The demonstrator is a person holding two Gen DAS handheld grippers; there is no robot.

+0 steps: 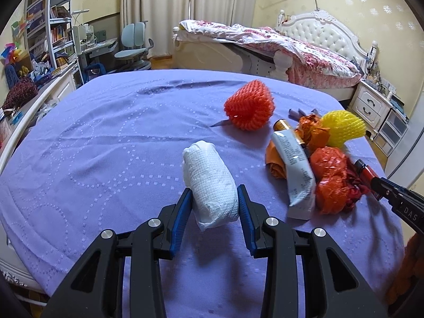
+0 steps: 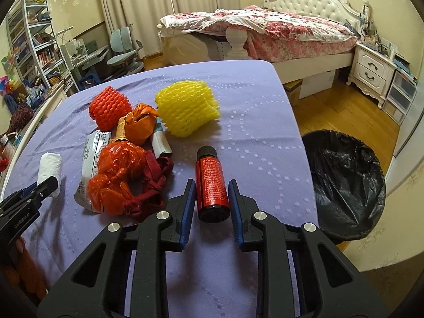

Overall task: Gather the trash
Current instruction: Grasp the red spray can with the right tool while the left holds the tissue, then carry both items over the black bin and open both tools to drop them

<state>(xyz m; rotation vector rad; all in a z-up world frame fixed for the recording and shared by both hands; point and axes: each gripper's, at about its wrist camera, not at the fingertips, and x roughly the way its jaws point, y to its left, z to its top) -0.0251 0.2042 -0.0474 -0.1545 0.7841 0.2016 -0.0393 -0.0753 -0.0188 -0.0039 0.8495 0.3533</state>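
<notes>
At the bottom centre of its own view, the left gripper (image 1: 214,198) has its blue pads against both sides of a wad of white tissue (image 1: 210,182) lying on the purple cloth (image 1: 92,145). In the other view the right gripper (image 2: 212,193) likewise brackets a red bottle (image 2: 212,184) lying with its black cap pointing away, the pads touching or nearly touching it. A heap of orange bags (image 2: 119,175), tubes and red (image 2: 110,107) and yellow foam nets (image 2: 186,107) lies left and above, and a black-lined bin (image 2: 344,182) stands at right.
</notes>
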